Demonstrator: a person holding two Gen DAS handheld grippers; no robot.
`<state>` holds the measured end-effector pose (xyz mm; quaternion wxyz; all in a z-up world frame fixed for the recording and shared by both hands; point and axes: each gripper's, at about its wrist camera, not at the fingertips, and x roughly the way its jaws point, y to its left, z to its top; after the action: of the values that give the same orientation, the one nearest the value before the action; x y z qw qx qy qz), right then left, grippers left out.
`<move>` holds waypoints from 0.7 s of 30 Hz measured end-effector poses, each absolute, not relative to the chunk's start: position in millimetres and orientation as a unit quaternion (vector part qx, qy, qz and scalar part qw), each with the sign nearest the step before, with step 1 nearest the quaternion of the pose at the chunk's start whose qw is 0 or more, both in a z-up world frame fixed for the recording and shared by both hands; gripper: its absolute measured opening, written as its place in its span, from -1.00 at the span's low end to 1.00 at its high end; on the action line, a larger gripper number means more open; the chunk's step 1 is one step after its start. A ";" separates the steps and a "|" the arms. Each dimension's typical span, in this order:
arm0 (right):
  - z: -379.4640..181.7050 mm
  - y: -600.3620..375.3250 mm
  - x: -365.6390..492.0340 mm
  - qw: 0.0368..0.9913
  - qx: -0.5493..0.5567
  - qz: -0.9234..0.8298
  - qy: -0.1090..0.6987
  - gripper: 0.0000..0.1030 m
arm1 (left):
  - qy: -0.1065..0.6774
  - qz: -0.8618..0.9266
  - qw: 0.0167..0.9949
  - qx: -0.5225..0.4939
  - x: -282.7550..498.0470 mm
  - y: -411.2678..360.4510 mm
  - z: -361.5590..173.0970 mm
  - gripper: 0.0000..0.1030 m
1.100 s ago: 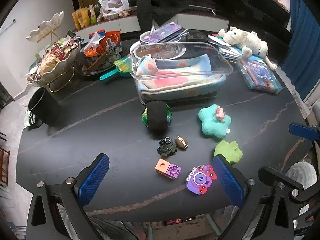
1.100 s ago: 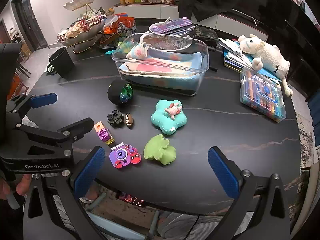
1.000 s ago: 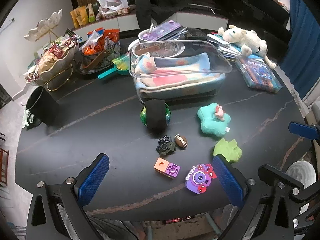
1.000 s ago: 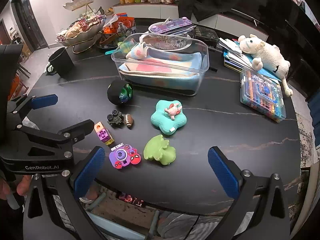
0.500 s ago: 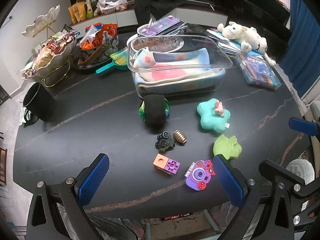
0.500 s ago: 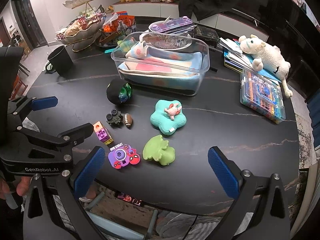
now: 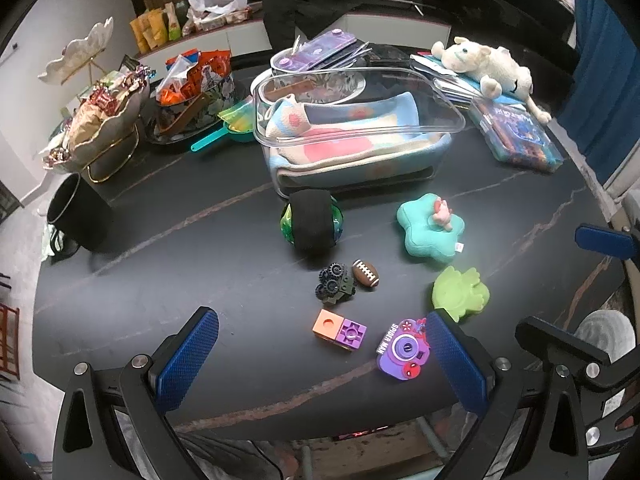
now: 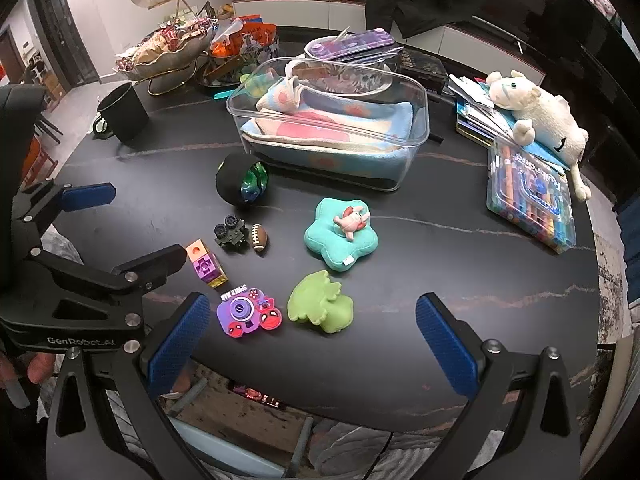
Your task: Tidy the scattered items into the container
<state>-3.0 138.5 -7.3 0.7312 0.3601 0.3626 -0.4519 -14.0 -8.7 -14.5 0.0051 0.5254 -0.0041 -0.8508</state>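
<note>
— While both grippers hang over the near edge of the table (image 8: 440, 240), what do you see of them?

— The left gripper (image 7: 320, 364) has its blue-padded fingers (image 7: 186, 356) spread wide apart with nothing between them. The right gripper (image 8: 320, 344) is the same: fingers (image 8: 446, 344) apart, holding nothing. In the right wrist view the left gripper sits at the left side, with a hand (image 8: 24, 368) gripping its handle.

— And the container?

— A clear plastic container (image 8: 416, 128) stands toward the far middle of the table, with a folded pastel blanket (image 8: 328, 128) inside. No toy is in it.

— Where are the scattered items?

— All on the dark tabletop in front of it. A black-and-green wheel toy (image 7: 312, 224) stands just beside the container's near wall. Closer in lie a small dark toy truck (image 7: 335, 283) and a tiny football (image 7: 365, 274), touching or nearly so. To their right is a teal star cushion (image 7: 430, 232) with a small pink figure (image 7: 442, 212) on top, and nearer still a green frog-shaped toy (image 7: 460, 294). Nearest the left gripper are an orange-and-purple block (image 7: 339, 330) and a purple toy camera (image 7: 404, 350), which sits right beside the gripper's right-hand finger in the view.

— Anything else around?

— A black mug (image 8: 124, 112) to the left, a candy dish (image 8: 168, 52) behind it, a crayon box (image 8: 532, 196) and a plush lamb (image 8: 536, 112) on the right.
</note>
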 end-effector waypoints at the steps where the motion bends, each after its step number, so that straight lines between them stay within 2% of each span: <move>1: -7.0 137.5 -3.0 0.731 0.359 -0.452 0.363 0.97 | -0.004 -0.851 0.003 0.525 -14.5 -9.2 -14.3 0.98; 21: -7.4 118.7 -4.1 0.726 0.345 -0.447 0.393 0.97 | -0.029 -0.846 -0.017 0.531 -29.7 -9.0 -12.5 0.98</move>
<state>-4.1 118.7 -7.4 0.7260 0.3450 0.3928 -0.4469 -29.7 -9.0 -12.5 -0.0174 0.5313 -0.0293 -0.8465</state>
